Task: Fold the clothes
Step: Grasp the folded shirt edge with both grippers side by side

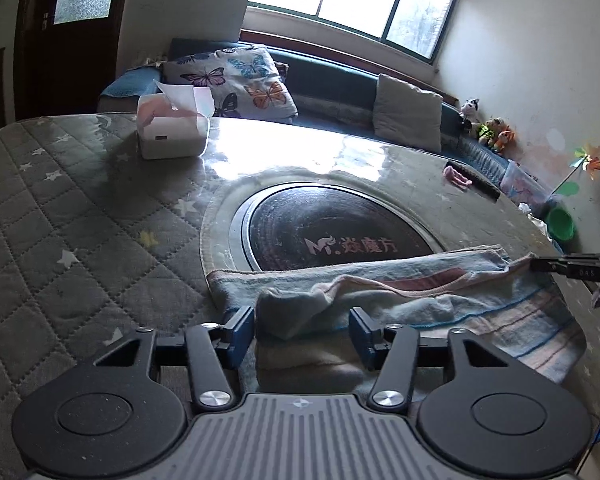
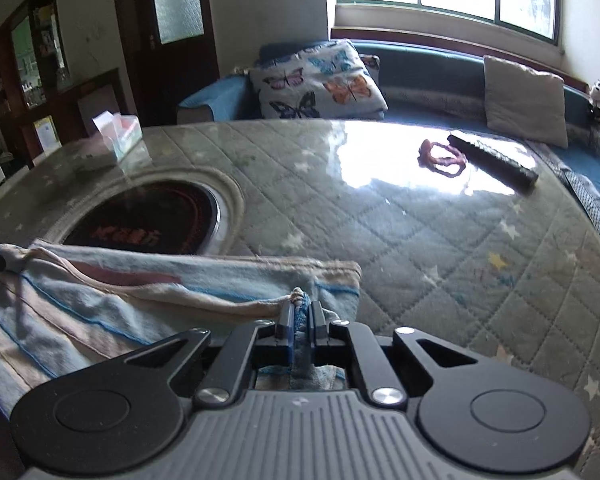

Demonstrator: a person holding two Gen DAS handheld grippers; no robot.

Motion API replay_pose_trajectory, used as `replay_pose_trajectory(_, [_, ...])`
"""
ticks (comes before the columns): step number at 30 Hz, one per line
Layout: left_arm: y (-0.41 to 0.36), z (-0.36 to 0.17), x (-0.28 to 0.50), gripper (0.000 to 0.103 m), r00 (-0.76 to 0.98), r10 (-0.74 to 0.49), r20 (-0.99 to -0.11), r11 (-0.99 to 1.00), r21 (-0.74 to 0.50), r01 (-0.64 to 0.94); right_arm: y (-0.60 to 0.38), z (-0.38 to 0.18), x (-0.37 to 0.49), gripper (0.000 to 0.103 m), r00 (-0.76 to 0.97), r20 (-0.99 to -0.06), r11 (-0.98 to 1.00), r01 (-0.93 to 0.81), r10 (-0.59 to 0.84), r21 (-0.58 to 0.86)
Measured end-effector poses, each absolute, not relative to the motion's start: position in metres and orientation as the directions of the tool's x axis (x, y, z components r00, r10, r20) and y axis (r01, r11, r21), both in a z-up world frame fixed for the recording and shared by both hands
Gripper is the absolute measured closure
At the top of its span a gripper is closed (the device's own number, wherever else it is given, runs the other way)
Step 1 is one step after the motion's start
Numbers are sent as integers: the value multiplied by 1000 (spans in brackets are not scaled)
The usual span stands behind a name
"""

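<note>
A pale blue, pink-striped cloth (image 1: 400,292) lies partly folded on the quilted table, its far edge over the round black hotplate (image 1: 332,232). My left gripper (image 1: 302,324) is open, its blue pads either side of a raised lump of the cloth's near-left corner without pinching it. My right gripper (image 2: 302,314) is shut on the cloth (image 2: 140,292) at its near-right corner, fabric bunched between the pads. In the left wrist view the right gripper (image 1: 540,266) shows at the far right, clamped on that corner.
A white tissue box (image 1: 172,128) stands at the table's far left. A pink hair tie (image 2: 440,156) and a black remote (image 2: 496,162) lie near the far right edge. A sofa with a butterfly cushion (image 1: 236,76) runs behind the table.
</note>
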State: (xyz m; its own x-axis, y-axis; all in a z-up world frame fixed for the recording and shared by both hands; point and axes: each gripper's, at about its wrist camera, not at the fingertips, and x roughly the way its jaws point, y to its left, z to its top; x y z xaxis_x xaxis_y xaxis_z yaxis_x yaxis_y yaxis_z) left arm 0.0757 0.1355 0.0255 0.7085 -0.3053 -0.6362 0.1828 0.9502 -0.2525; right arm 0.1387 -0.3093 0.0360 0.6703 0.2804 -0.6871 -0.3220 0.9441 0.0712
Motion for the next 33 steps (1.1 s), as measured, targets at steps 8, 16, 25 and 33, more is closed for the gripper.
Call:
replay_pose_trajectory(8, [133,15,89,61,707,-283,-648,957,-236,167,-304,35,139,97,673,-686,945,-319,277,69])
replay_pose_trajectory(16, [133,40,76,94,774,-280,-568,957,-229,179,-299,55,132,98,717,-634,938,-344,292,43])
replay_pose_trajectory(25, [140,44,101,92,786,-220,-578,972,-194,130,-297,73,153,98,782,-550,946,-320,294,51])
replay_pose_trajectory(33, [135,18,118,68,744,-133,-655,991,-113,78,-292,19,190,92,715,-658,964,-259,236,64])
